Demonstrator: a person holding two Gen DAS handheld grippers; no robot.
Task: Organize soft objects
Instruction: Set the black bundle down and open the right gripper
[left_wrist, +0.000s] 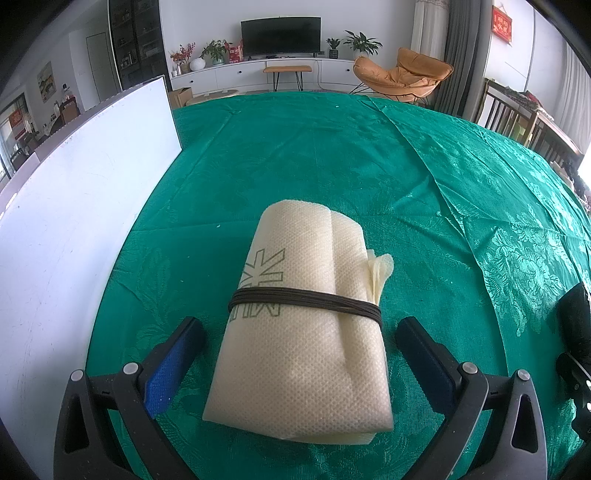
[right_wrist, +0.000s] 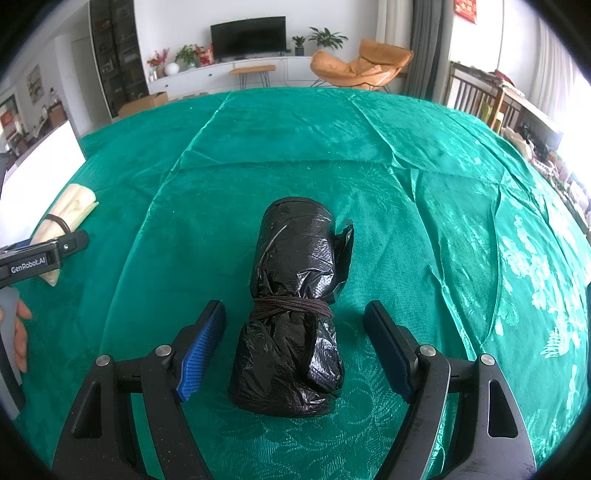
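**Two bundles, each lying between a spread claw**

The left claw (left_wrist: 301, 332) stands wide apart over the green-clothed surface (left_wrist: 332, 155); the cream fabric roll (left_wrist: 306, 325) lies lengthwise between its two fingers, its near end closest to the camera and its far end pointing away; a clear strip of green cloth shows on each side between the roll and the blue pads (left_wrist: 166, 373), so neither finger touches it; a dark elastic band (left_wrist: 306, 299) wraps the roll about midway along, just beyond the fingertips; loose layers of fabric stick out at the roll's right edge; a white board (left_wrist: 74, 229) stands upright along the left side of the surface, well apart from the roll.

The right claw (right_wrist: 295, 317) is likewise spread open; the black plastic bag roll (right_wrist: 295, 314) rests on the surface between its fingers, lengthwise, with green cloth visible on both sides, so it is ungripped; a dark cord (right_wrist: 291, 306) binds it around its middle, level with the fingertips; a loose flap of plastic juts out at the upper right of the bundle.

In the right wrist view the cream fabric roll appears at the far left, with the left claw beside it; the two bundles lie well apart on the same surface.
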